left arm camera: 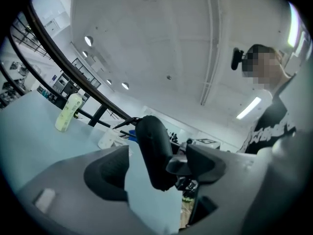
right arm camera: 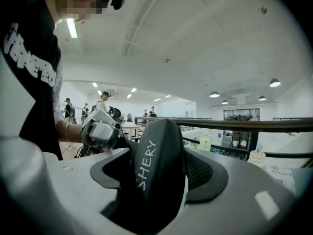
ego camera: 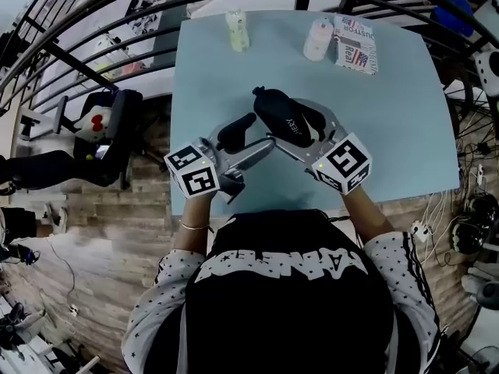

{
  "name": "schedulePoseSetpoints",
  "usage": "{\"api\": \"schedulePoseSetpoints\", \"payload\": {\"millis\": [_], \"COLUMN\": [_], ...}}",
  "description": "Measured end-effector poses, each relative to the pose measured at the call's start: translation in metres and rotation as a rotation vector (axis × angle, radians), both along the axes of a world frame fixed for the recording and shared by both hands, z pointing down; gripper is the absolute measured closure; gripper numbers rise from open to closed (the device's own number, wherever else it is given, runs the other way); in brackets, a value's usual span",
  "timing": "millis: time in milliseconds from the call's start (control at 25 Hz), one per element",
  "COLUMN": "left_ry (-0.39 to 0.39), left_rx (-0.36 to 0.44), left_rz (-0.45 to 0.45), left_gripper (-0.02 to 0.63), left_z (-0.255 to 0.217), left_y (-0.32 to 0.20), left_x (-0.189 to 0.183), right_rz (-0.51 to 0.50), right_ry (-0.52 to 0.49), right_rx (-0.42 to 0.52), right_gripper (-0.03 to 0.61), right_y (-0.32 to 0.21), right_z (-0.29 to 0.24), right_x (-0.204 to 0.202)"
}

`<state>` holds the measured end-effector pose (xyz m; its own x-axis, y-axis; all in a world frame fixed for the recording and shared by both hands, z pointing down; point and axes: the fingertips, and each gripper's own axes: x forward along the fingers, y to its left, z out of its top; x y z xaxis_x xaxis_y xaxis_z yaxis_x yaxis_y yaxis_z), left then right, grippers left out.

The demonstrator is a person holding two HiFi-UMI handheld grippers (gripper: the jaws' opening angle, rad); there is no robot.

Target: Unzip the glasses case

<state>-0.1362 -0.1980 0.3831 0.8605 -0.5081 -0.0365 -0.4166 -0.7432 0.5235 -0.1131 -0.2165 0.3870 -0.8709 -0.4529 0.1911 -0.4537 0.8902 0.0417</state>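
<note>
In the head view the glasses case point(ego camera: 282, 118) was held off the table point(ego camera: 405, 92), in front of the person's chest, with the right gripper point(ego camera: 292, 125) clamped across its middle. The left gripper point(ego camera: 257, 133) sat just beside the case's near end with its jaws apart. Two bottles point(ego camera: 238, 29) point(ego camera: 318, 39) and a printed box point(ego camera: 356, 44) stood well apart at the far edge. In the left gripper view both pads stood wide and pressed on nothing. The dark rounded end of the case point(left arm camera: 154, 151) showed in the gap ahead of them, and whether it touched either pad could not be told. A small dark tab sat beside that end, but it was too unclear to call a zip pull. In the right gripper view the case point(right arm camera: 159, 165), printed with white letters, filled the space between the jaws, which were closed on its two broad sides. The case looked like a light, semi-rigid shell with a smooth fabric skin. It would probably bear a firm squeeze without harm, but it could twist or slide in the pads if pulled along its length. The grip across the middle seemed sound for bracing it. The free gripper would likely need to pinch the small pull at the seam's end, a fiddly target, and draw it along the edge.
</note>
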Motion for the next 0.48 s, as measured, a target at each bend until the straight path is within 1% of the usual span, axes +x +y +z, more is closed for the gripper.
{"api": "schedulePoseSetpoints", "payload": {"millis": [200, 360, 480], "left_ry": [0.011, 0.005, 0.009], "left_rx": [-0.013, -0.026, -0.027], "left_rz": [0.024, 0.038, 0.038], "left_gripper": [0.614, 0.614, 0.614], "left_z": [-0.001, 0.001, 0.001], "left_y": [0.003, 0.006, 0.006], "left_x": [0.007, 0.014, 0.018], "right_rz": [-0.109, -0.172, -0.201], "right_ry": [0.072, 0.109, 0.151], "right_rx": [0.107, 0.166, 0.205], "right_gripper": [0.228, 0.227, 0.228], "right_y": [0.021, 0.036, 0.043], "right_z": [0.002, 0.003, 0.006], "right_x": [-0.015, -0.026, -0.033]}}
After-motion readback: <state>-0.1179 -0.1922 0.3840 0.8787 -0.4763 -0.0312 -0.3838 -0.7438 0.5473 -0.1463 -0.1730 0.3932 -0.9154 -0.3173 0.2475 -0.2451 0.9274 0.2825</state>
